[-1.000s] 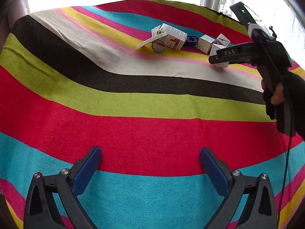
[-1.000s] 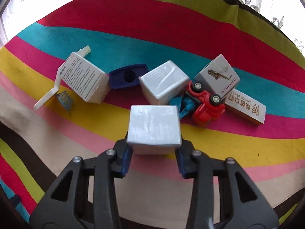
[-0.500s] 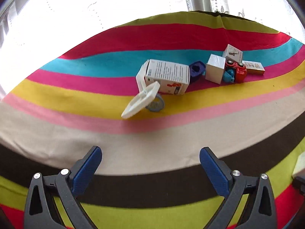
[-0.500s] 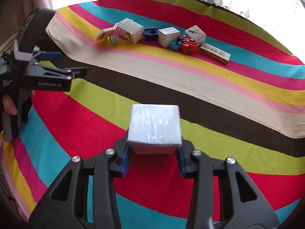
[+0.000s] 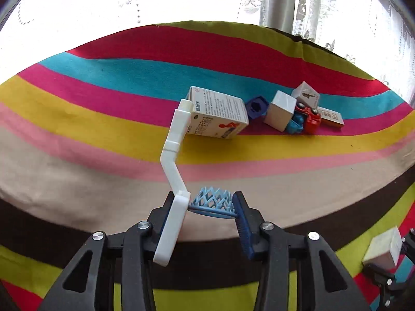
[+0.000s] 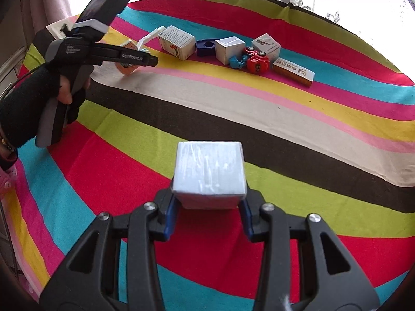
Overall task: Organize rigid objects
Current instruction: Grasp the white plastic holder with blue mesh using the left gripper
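- Under both grippers we see the striped cloth (image 6: pixel 324 108) spread wide, its coloured bands running across and away toward the window.
- Between the blue pads of our right gripper (image 6: pixel 208 216) sits a white cube box (image 6: pixel 209 173), clamped on both sides and raised above the red stripe.
- Ahead of our left gripper (image 5: pixel 205 215), a toy basketball hoop (image 5: pixel 179 153) is caught: its white backboard lies against the left pad and its blue net (image 5: pixel 214 200) against the right, the jaws having just closed onto it.
- Just beyond the hoop's far end lies a printed carton (image 5: pixel 218 114) on its side.
- Further right of that carton we see a dark blue holder (image 5: pixel 256 106), another white box (image 5: pixel 281 111), a red toy car (image 5: pixel 310 119) touching a light blue toy (image 5: pixel 295 127), a grey printed box (image 5: pixel 307 94) and a flat brown-and-white box (image 5: pixel 330 116).
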`<state>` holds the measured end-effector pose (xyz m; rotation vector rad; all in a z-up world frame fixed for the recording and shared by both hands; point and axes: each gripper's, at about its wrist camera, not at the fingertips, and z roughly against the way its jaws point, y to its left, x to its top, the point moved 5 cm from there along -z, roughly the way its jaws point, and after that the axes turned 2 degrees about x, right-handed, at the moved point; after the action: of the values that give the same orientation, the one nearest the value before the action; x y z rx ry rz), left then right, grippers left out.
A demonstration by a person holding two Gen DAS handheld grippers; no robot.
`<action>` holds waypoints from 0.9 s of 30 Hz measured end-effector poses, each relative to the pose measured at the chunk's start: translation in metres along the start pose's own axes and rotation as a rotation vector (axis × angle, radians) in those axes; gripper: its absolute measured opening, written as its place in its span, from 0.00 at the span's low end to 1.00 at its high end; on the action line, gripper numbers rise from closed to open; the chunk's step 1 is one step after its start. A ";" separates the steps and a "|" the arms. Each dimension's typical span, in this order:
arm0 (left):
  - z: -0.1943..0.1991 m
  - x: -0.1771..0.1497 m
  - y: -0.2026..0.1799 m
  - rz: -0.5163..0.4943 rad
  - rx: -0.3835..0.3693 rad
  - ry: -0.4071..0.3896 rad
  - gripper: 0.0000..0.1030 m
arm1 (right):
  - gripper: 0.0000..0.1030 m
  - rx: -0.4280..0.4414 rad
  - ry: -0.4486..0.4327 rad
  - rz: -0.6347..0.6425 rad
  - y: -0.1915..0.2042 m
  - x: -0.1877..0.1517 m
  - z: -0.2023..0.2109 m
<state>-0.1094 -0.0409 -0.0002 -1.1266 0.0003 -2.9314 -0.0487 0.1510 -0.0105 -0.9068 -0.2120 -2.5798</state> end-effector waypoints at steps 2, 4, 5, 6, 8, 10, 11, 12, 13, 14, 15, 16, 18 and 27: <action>0.034 -0.031 -0.004 0.003 -0.015 -0.025 0.42 | 0.43 0.001 -0.001 -0.001 0.000 0.000 0.000; 0.063 -0.056 -0.006 0.021 -0.030 -0.043 0.42 | 0.43 0.001 -0.001 0.000 -0.001 0.000 -0.001; 0.074 -0.070 -0.007 0.026 -0.028 -0.051 0.42 | 0.43 0.001 -0.001 0.000 -0.001 0.000 -0.001; 0.084 -0.080 -0.010 0.030 -0.023 -0.057 0.42 | 0.43 0.001 -0.002 0.000 -0.001 0.000 -0.001; 0.100 -0.101 -0.009 0.049 -0.020 -0.070 0.42 | 0.43 0.001 -0.002 0.000 -0.001 0.000 0.000; 0.107 -0.112 -0.010 0.066 -0.020 -0.073 0.42 | 0.43 0.000 -0.002 0.001 -0.001 0.000 0.000; 0.112 -0.116 -0.009 0.076 -0.028 -0.076 0.42 | 0.43 -0.001 -0.003 0.002 -0.001 0.000 0.000; 0.115 -0.117 -0.010 0.082 -0.035 -0.088 0.42 | 0.43 -0.002 -0.003 0.002 -0.001 -0.001 0.000; 0.119 -0.118 -0.011 0.080 -0.037 -0.097 0.42 | 0.43 -0.004 -0.003 0.003 -0.001 -0.001 0.000; 0.121 -0.122 -0.012 0.068 -0.033 -0.098 0.42 | 0.43 -0.006 -0.003 0.003 -0.001 0.000 0.000; 0.119 -0.124 -0.014 0.060 -0.029 -0.091 0.42 | 0.43 -0.008 -0.003 0.002 -0.001 -0.001 0.000; 0.118 -0.126 -0.013 0.071 -0.041 -0.081 0.43 | 0.43 -0.009 -0.004 0.002 -0.001 -0.001 0.000; 0.121 -0.129 -0.011 0.087 -0.044 -0.094 0.43 | 0.43 -0.009 -0.005 -0.001 -0.002 -0.001 0.001; 0.115 -0.131 -0.011 0.095 -0.079 -0.075 0.45 | 0.43 -0.013 -0.007 -0.017 -0.005 -0.003 0.002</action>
<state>0.0646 -0.0299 -0.0028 -1.2106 0.1666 -2.8271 -0.0477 0.1569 -0.0114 -0.9230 -0.2058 -2.5971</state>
